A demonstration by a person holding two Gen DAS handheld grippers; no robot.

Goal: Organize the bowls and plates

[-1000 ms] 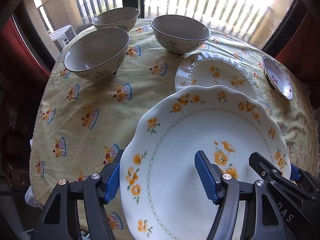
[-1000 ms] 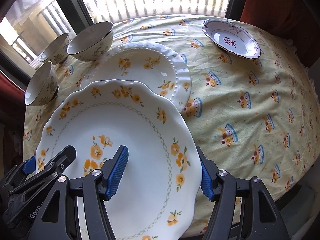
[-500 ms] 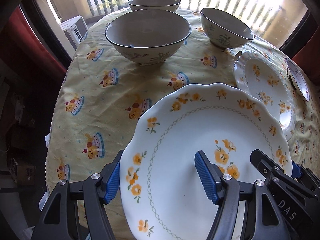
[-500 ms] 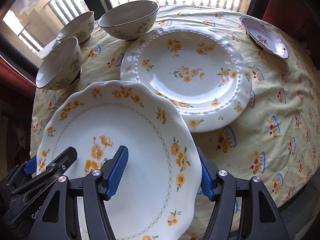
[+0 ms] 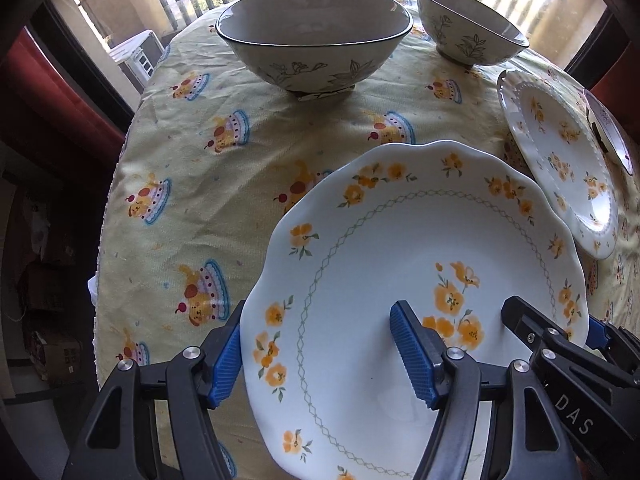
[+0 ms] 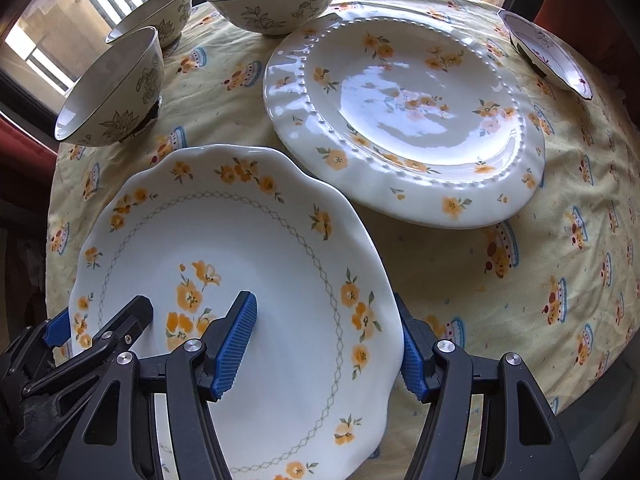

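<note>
A white scalloped plate with orange flowers hangs just above the table, carried by both grippers. My left gripper is shut on its left rim, one blue pad on the face and the other behind the edge. My right gripper is shut on the opposite rim in the same way. Each view shows the other gripper's black finger lying on the plate. A larger bead-rimmed flowered plate lies flat on the table beyond it. Three grey-lined leaf-patterned bowls stand upright behind.
A yellow tablecloth with cake prints covers the round table. A small white dish with a dark rim and red marks sits at the far right. A railed window lies behind the bowls, and dark floor with boxes lies past the left edge.
Both grippers have come down and moved across the table with the scalloped plate still in them. The bowls and the beaded plate now look closer and larger.
</note>
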